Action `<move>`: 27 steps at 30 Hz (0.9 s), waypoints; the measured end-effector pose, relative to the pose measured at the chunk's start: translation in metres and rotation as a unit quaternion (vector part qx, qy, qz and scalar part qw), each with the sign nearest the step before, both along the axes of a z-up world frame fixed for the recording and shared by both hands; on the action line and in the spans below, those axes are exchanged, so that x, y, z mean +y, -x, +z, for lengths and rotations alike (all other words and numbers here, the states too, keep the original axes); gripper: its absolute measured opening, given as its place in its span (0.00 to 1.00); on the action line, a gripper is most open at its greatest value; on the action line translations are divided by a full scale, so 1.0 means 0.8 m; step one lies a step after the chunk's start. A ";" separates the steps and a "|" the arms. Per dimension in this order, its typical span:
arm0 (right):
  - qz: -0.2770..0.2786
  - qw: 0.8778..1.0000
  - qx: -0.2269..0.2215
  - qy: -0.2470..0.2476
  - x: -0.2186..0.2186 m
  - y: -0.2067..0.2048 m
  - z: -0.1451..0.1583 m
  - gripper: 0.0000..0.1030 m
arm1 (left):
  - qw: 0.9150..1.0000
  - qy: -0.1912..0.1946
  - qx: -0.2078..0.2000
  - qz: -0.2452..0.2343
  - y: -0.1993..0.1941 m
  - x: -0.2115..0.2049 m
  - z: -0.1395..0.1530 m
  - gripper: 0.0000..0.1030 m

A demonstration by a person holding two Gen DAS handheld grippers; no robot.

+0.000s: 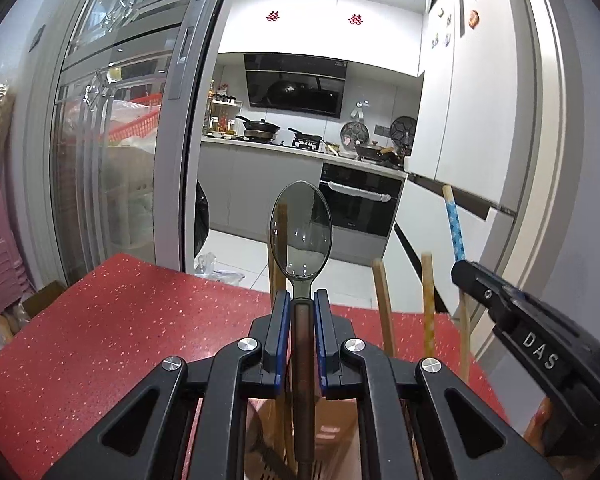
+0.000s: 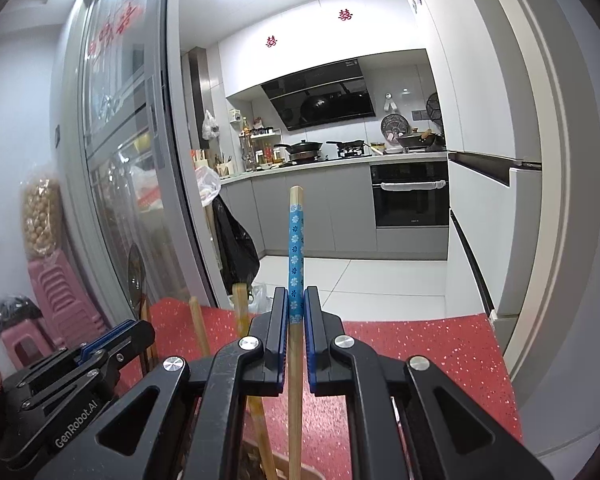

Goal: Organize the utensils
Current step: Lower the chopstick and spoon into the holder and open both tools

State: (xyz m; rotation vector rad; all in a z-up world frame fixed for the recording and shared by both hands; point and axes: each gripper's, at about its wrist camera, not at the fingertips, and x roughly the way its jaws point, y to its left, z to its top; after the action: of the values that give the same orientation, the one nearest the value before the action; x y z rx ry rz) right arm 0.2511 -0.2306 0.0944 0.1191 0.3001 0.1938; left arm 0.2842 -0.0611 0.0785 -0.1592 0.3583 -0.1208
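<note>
- Left gripper (image 1: 302,304), nearest of all, is clamped on a spoon (image 1: 301,232) held upright, its handle running down into the holder (image 1: 336,432) on the red table (image 1: 100,340).
- Right of the spoon, two plain chopsticks (image 1: 384,312) already stand in the holder.
- Right gripper (image 2: 296,306) pinches a blue chopstick (image 2: 296,252) upright, right of the holder's other sticks, its lower end near the holder rim.
- Judging by this, sorting is partway: spoon and blue chopstick seem not yet released.
</note>
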 end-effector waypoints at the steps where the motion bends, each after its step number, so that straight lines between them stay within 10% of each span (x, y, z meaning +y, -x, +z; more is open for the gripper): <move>1: 0.002 1.000 0.000 0.002 0.000 0.003 -0.001 0.08 | 1.000 -0.004 0.003 0.001 0.002 -0.001 -0.003 0.35; 27: 0.048 0.994 0.096 0.030 0.004 0.037 -0.025 0.08 | 0.993 -0.041 0.104 -0.023 0.006 -0.004 -0.024 0.36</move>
State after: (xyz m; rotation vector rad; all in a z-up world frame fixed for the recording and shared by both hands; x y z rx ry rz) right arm 0.2216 -0.2277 0.0744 0.0634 0.5032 0.2686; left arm 0.2793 -0.0645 0.0592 -0.0821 0.5733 -0.1362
